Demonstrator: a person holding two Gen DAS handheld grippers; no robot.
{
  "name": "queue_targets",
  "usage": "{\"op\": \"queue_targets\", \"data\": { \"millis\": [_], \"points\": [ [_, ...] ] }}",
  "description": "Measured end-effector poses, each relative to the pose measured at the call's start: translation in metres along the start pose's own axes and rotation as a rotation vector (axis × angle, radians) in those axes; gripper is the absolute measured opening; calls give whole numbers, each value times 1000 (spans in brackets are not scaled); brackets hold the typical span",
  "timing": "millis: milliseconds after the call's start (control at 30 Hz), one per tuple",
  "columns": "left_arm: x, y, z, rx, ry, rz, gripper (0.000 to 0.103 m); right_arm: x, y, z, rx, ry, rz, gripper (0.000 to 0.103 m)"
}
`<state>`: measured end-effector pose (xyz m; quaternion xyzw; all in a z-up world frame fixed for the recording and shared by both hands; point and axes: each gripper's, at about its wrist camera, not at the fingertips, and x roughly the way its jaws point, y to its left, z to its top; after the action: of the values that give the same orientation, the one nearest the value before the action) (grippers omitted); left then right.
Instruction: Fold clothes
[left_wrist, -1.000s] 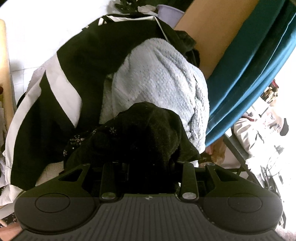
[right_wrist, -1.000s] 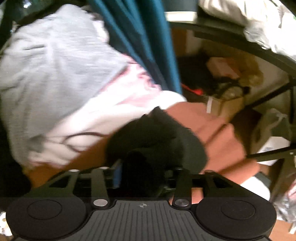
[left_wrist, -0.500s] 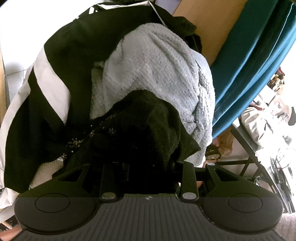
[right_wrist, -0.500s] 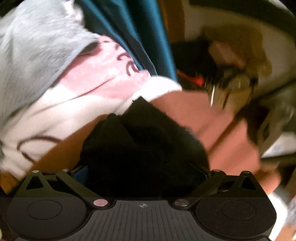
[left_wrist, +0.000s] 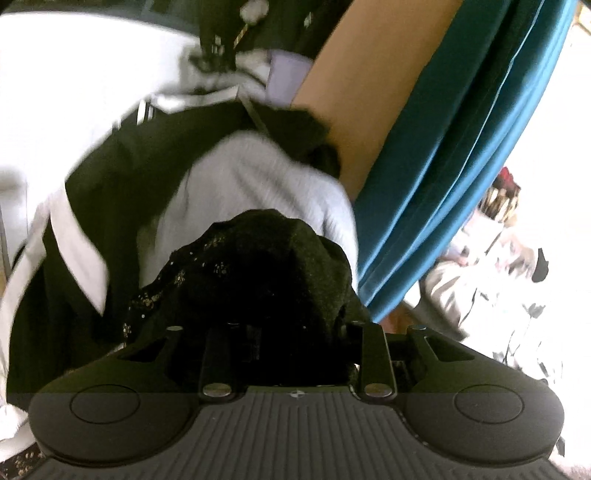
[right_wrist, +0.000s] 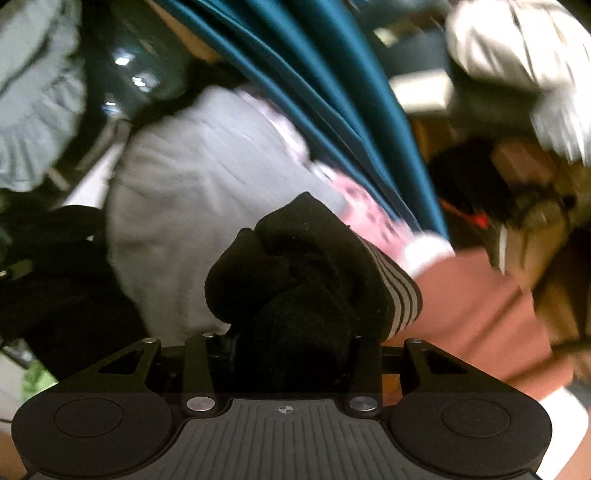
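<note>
Left gripper: we're clamped on the black cloth, bunched near.
Right gripper: clamped on black cloth too, likely the other end, ready to spread.
Pile: grey towel beyond, teal drape right.

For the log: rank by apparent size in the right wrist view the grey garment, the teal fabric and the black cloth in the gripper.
1. grey garment
2. teal fabric
3. black cloth; it sits nearest the camera, so it looks bigger than it is.
</note>
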<state>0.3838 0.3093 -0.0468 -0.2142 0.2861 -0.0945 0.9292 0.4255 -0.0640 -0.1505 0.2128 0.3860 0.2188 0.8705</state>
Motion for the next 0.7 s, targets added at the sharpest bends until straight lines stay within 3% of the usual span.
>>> {"op": "queue_targets", "data": {
  "millis": [200,367,533,700],
  "points": [
    [-40,-46,13,5,-148,13,30,-52,35,44,-136,-89,119,36],
    [-79,-78,19,46,-221,-50,30,-112,67,59,-200,-210,154,36],
    [-109,-97,12,97,-204,-132,30,-171,102,45,-238,-349,122,36],
    [-128,-111,-12,150,-116,-234,30,-233,146,12,-288,-461,25,36]
  ]
}}
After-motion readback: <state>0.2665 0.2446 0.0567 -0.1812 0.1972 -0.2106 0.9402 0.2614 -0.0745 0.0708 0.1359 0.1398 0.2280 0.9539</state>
